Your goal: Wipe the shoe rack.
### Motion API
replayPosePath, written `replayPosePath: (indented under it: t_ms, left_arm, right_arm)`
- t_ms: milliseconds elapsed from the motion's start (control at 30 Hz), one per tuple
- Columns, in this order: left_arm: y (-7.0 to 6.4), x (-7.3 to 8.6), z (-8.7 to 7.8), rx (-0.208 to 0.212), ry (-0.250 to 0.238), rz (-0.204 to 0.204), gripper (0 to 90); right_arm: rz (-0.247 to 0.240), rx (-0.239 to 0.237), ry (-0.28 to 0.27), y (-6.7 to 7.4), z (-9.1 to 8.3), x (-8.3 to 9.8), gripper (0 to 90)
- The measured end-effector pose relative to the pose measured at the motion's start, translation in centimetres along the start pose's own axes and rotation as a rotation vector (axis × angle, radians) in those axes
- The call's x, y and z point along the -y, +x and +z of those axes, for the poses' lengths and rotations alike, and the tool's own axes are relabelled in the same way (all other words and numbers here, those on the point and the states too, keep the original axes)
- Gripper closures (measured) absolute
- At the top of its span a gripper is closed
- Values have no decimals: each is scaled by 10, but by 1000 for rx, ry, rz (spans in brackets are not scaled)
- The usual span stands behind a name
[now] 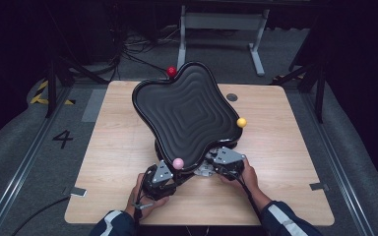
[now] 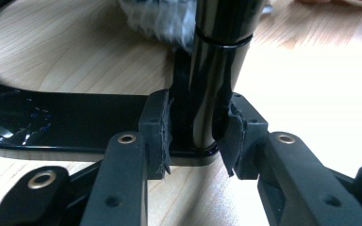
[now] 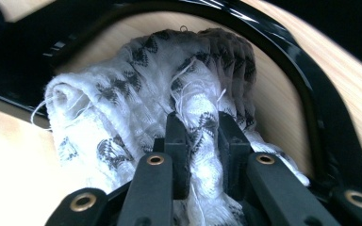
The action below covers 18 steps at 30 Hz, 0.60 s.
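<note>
The work in hand looks like wiping under a black stool-like stand with a cloth while the stand is kept steady. The stand's wavy black seat (image 1: pixel 189 115) sits tilted over the middle of the desk (image 1: pixel 295 162), with a red ball (image 1: pixel 171 72), a yellow ball (image 1: pixel 241 122) and a pink ball (image 1: pixel 178 163) at its lobes.

The left tool (image 1: pixel 160 178) is pressed onto the stand's glossy black post (image 2: pixel 217 70), low down where the post meets the curved black base (image 2: pixel 66 127); both pads touch the post, so it is pinched firmly. The right tool (image 1: pixel 225 160) is nipped onto a bunch of the white cloth with a dark pattern (image 3: pixel 136 113), which lies on the desk inside the curve of the base, just beside its rim.

As a judgement: the stand is secured and the cloth is gripped and under the seat, so the setting-up is done. How much of the base or desk has been wiped cannot be told from these pictures. What seems left is passing the cloth along the base and around the post, then pulling it clear and letting go of the post
</note>
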<state>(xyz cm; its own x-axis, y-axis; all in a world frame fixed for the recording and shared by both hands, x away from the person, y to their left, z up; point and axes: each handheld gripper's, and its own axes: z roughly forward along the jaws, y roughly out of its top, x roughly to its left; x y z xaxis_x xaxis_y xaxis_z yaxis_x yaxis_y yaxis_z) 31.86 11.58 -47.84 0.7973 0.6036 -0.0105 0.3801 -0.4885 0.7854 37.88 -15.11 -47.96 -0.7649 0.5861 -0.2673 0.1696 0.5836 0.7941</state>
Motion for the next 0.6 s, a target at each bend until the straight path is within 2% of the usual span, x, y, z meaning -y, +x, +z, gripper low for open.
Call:
replayPosePath:
  t_ms: [333, 467, 500, 567, 600]
  left_arm:
    - [0, 0, 0, 0, 0, 0, 638]
    - [0, 0, 0, 0, 1, -3, 632]
    - [0, 0, 0, 0, 1, -5, 633]
    - [0, 0, 0, -1, 1, -5, 633]
    - [0, 0, 0, 0, 1, -8, 636]
  right_arm:
    - [41, 119, 38, -25, -5, 12, 780]
    - [43, 144, 50, -32, -7, 16, 780]
    - [43, 167, 58, -36, -8, 18, 780]
    - [39, 173, 61, -37, -8, 19, 780]
    - [41, 195, 71, -39, -9, 21, 780]
